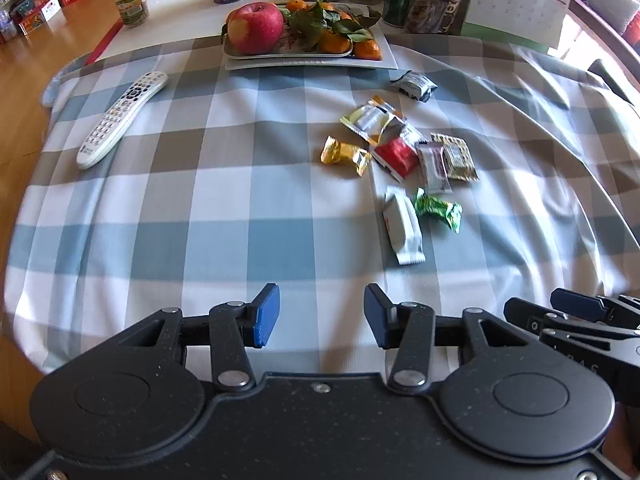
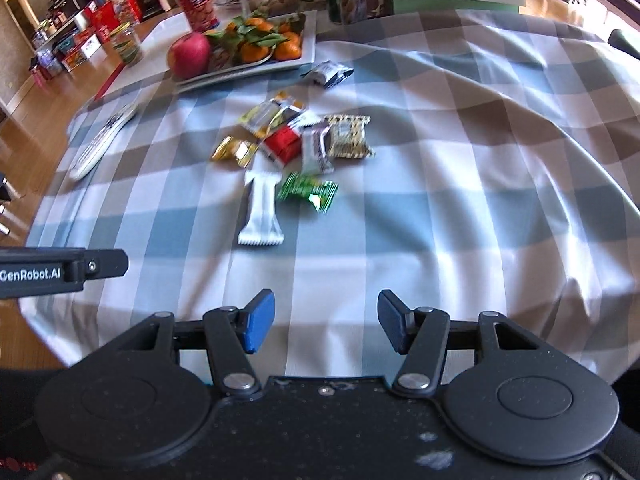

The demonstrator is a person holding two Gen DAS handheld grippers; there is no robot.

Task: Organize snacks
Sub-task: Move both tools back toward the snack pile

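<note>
- Hanging low over the near edge of the checked cloth (image 1: pixel 160 216) on the worktop: left tool (image 1: pixel 321 316), blue pads wide apart, holding nothing.
- Hanging just beside it: right tool (image 2: pixel 326 320), pads also wide apart, holding nothing.
- Lying in a loose bunch on the cloth, well ahead of both tools: the snacks.
- Lying nearest: white packet (image 1: pixel 403 225) and green candy (image 1: pixel 438 209), side by side.
- Sitting a bit farther back: gold candy (image 1: pixel 345 155), red packet (image 1: pixel 396 157), a pale packet (image 1: pixel 434 168) and a yellow-edged packet (image 1: pixel 458 157), close together, some touching.
- Resting behind those: a yellow and silver packet (image 1: pixel 372 118).
- Lying alone near the fruit tray (image 1: pixel 308 60): dark packet (image 1: pixel 414 86).
- Sitting on the tray: red apple (image 1: pixel 256 26) and leafy oranges (image 1: pixel 336 42).
- Lying far left on the cloth: white remote (image 1: pixel 120 118).
</note>
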